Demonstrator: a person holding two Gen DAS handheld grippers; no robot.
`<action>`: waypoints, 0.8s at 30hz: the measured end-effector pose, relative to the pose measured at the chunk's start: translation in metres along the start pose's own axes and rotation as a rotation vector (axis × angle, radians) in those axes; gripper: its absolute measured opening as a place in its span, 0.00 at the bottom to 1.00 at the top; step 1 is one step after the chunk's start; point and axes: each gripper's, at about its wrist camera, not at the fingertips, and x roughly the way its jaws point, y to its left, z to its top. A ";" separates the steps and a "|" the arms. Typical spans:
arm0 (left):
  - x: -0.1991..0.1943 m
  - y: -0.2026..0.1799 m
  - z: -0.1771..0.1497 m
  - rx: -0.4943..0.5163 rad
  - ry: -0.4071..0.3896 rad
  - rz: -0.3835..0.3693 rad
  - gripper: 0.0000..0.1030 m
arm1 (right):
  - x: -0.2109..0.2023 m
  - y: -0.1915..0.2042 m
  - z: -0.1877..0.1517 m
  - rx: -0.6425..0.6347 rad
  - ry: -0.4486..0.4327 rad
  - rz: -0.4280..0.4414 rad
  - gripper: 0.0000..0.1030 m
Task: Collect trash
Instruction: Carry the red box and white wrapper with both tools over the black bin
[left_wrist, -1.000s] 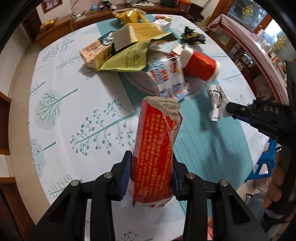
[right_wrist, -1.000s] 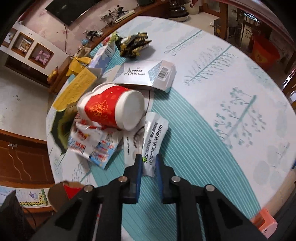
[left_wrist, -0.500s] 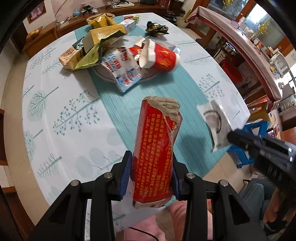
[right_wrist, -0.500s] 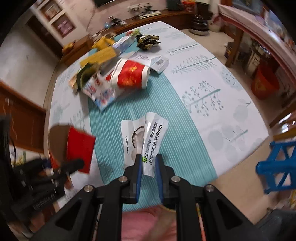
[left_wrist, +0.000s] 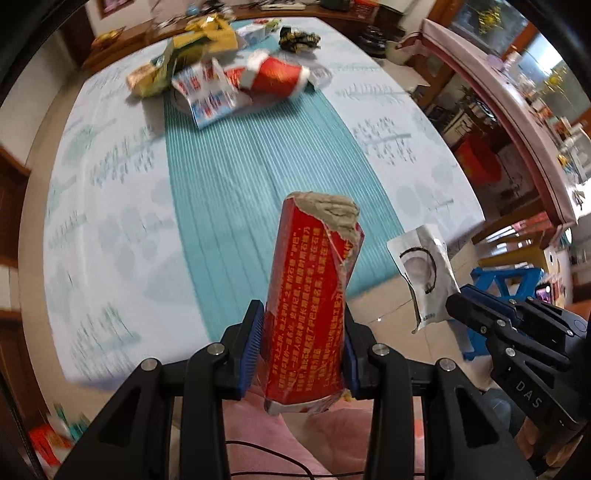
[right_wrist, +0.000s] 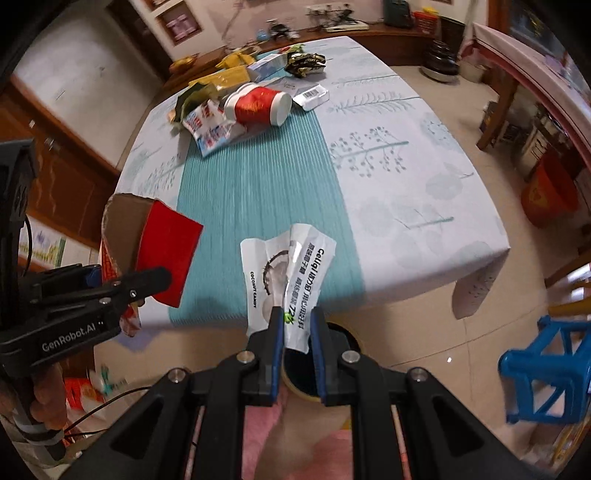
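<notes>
**Two pieces gripped, clear of the table edge: drop risks before the bin**

Nearest the left gripper: clenched on a red carton, blue pads pressing both flat sides low on the pack. Tall and standing well past the fingertips, torn grey at the top edge, creased along one side, covered in yellow print. Likely to pivot or slide out under a quick swing, since most of its length sits beyond the pads. Crushable too; a harder squeeze would only fold it further.

Nearest the right gripper: clamped almost fully closed on a white candy wrapper, caught only at its lower corner. Thin, glossy, crumpled film, a coconut picture on one panel, dark lettering on the other. Apt to slip free or flap loose with so little caught between the pads. Just under these fingers, a dark round opening with a pale rim, possibly a bin; cannot tell for certain. Release off-centre would put the wrapper on the tiled floor.

Beyond both sets of fingertips: table with a teal runner, bare nearby. Well past that, at the far end, more trash waiting: a red paper cup on its side, a blue-and-white packet just beside it, yellow and green packaging behind.
</notes>
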 end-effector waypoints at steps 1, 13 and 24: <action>0.003 -0.010 -0.010 -0.027 0.006 0.006 0.35 | -0.002 -0.009 -0.008 -0.018 0.007 0.008 0.14; 0.040 -0.061 -0.085 -0.124 0.102 0.086 0.35 | 0.017 -0.074 -0.073 -0.054 0.111 0.042 0.14; 0.128 -0.061 -0.142 -0.118 0.214 0.106 0.35 | 0.094 -0.096 -0.125 0.045 0.170 0.081 0.14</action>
